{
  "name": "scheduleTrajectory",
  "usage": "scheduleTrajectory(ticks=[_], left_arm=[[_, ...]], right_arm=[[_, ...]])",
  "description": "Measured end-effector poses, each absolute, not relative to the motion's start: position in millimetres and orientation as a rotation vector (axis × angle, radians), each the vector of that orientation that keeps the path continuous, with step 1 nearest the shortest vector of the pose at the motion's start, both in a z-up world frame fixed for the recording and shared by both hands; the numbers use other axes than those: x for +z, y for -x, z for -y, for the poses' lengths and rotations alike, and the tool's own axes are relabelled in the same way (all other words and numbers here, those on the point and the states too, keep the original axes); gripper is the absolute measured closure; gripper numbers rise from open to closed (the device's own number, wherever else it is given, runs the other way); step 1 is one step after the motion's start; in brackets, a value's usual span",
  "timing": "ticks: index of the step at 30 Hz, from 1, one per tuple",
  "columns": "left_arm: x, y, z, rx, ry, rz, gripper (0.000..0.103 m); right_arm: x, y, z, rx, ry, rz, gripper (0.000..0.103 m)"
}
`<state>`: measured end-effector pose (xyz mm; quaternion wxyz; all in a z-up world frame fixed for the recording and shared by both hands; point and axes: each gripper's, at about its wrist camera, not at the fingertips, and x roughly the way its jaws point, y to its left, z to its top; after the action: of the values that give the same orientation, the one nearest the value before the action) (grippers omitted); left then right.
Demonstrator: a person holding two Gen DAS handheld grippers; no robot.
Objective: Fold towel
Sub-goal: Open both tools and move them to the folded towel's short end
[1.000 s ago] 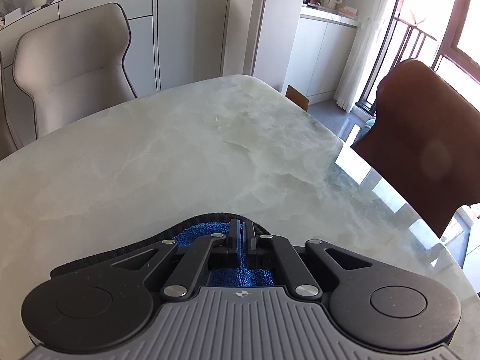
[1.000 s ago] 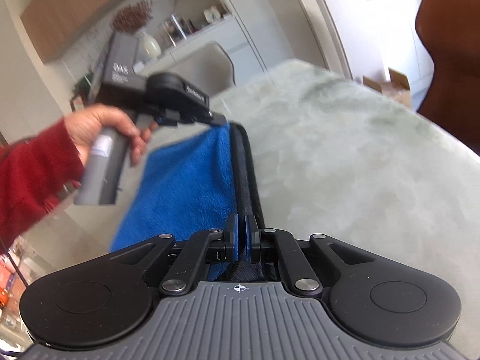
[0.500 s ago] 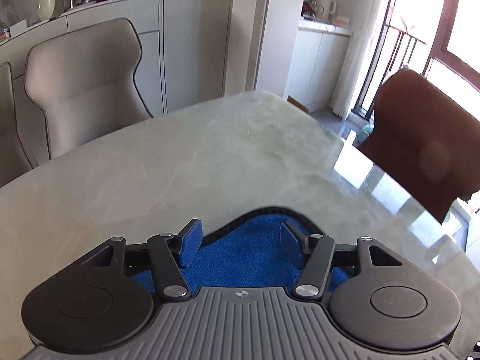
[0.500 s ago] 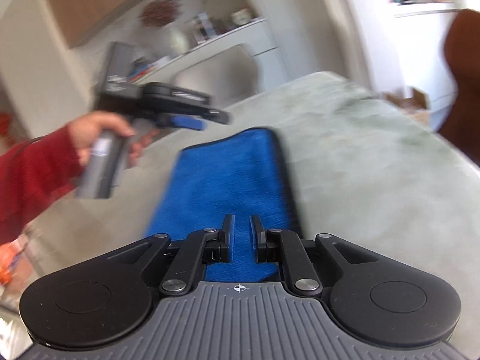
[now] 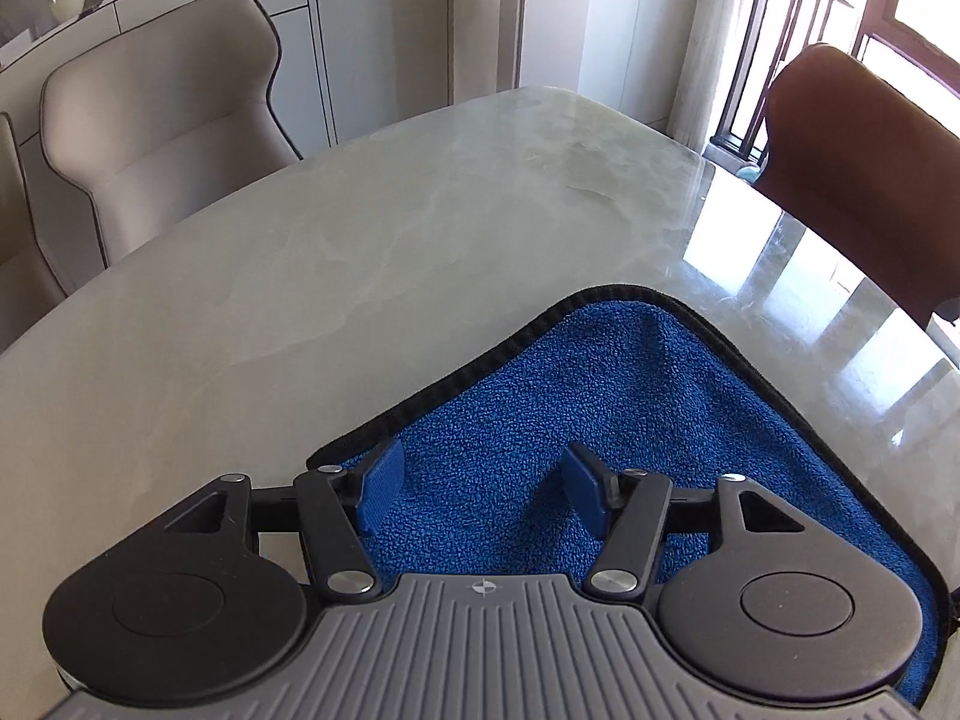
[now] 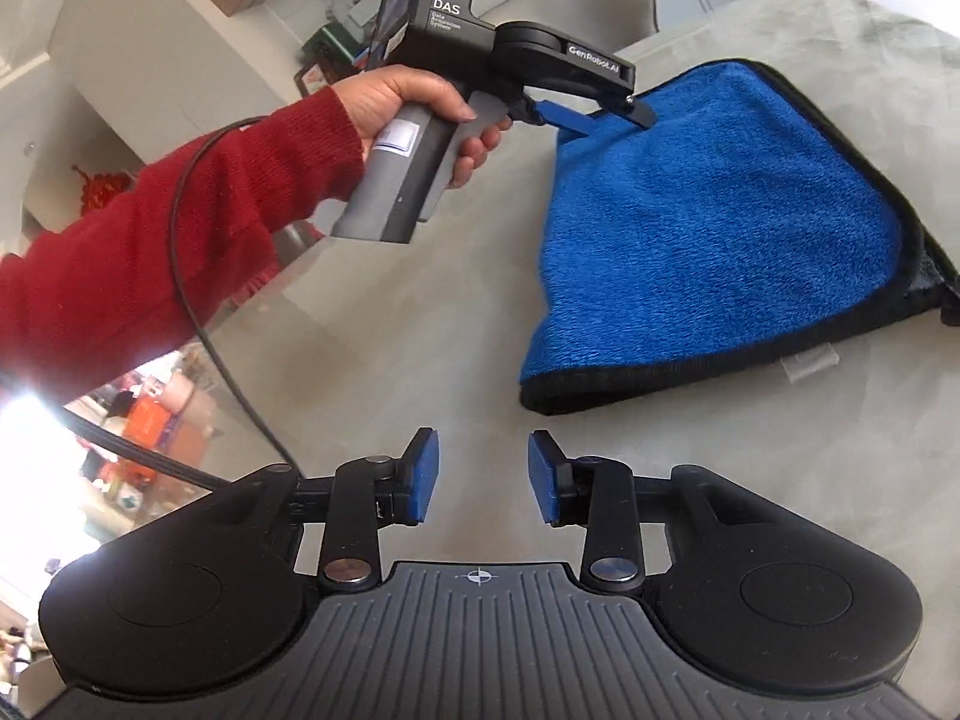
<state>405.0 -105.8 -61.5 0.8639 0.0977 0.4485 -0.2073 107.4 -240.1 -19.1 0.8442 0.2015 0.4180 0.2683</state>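
Note:
A blue towel [image 6: 708,228] with black trim lies folded flat on the marble table [image 6: 420,330]. In the left wrist view the towel [image 5: 600,396] fills the lower right, one rounded corner pointing away. My left gripper [image 5: 477,489] hovers open just above it, nothing between its blue pads. In the right wrist view my right gripper [image 6: 483,483] has its jaws opening, empty, over bare table a short way from the towel's near corner. The left gripper [image 6: 591,114], held by a hand in a red sleeve [image 6: 150,228], stands at the towel's far edge.
A beige chair [image 5: 162,138] stands at the table's far side and a brown chair [image 5: 864,168] at the right. White cabinets [image 5: 372,30] line the wall behind. A black cable [image 6: 198,300] hangs from the left gripper's handle.
Both grippers let go of the towel and opened. The towel now lies flat on the table. Both grippers have drawn back from the edge they held, the right one clear off the towel.

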Motion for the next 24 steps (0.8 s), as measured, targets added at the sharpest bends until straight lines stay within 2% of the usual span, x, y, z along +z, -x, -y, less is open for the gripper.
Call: scheduleTrajectory(ticks=[12, 14, 15, 16, 24], left_arm=[[-65.5, -410.6, 101.2, -0.44, -0.193, -0.939, 0.041], [-65.2, -411.6, 99.7, -0.443, -0.2, -0.937, 0.04], [-66.1, -412.2, 100.4, -0.446, -0.208, -0.935, 0.04], [-66.9, -413.3, 100.9, -0.45, -0.216, -0.933, 0.04], [-65.2, -425.1, 104.4, -0.477, -0.263, -0.933, 0.038]], right_arm=[[-30.2, -115.1, 234.6, 0.489, -0.403, -0.787, 0.068], [-32.6, -120.2, 234.0, 0.497, -0.393, -0.794, 0.074], [-34.3, -122.4, 233.0, 0.511, -0.381, -0.809, 0.085], [-34.4, -123.6, 232.7, 0.523, -0.371, -0.818, 0.093], [-29.1, -121.6, 256.0, 0.647, -0.325, -0.882, 0.098]])
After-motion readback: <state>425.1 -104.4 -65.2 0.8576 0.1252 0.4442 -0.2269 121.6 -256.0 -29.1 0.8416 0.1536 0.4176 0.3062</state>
